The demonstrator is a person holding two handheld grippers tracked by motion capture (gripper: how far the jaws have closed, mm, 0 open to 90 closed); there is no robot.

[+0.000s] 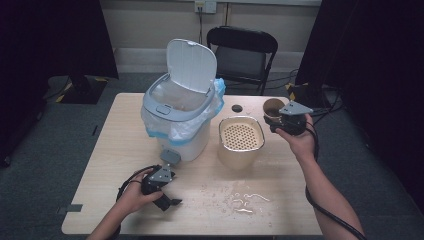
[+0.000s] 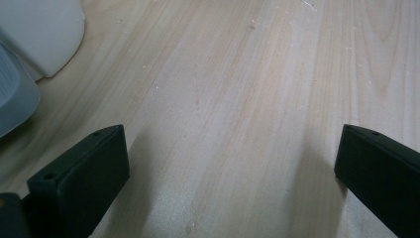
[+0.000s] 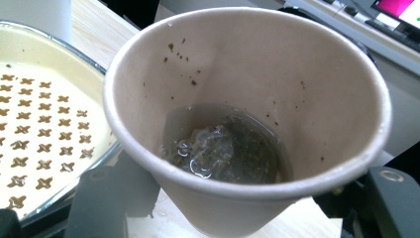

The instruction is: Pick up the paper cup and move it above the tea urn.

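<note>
Pooling spill (image 1: 245, 202) wets wooden table (image 1: 115, 150); grey carpet (image 1: 45, 165).

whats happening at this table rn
A person works with tongs in each hand. The right tongs grip a paper cup with a little liquid and a wet tea bag, beside the strainer bowl. The left tongs rest open on the table by the open bin.

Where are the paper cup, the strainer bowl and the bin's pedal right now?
paper cup (image 3: 237, 74), right gripper view, inner wall.
strainer bowl (image 1: 241, 135), high view, perforated insert.
bin's pedal (image 1: 170, 157), high view, grey pedal top.
</note>
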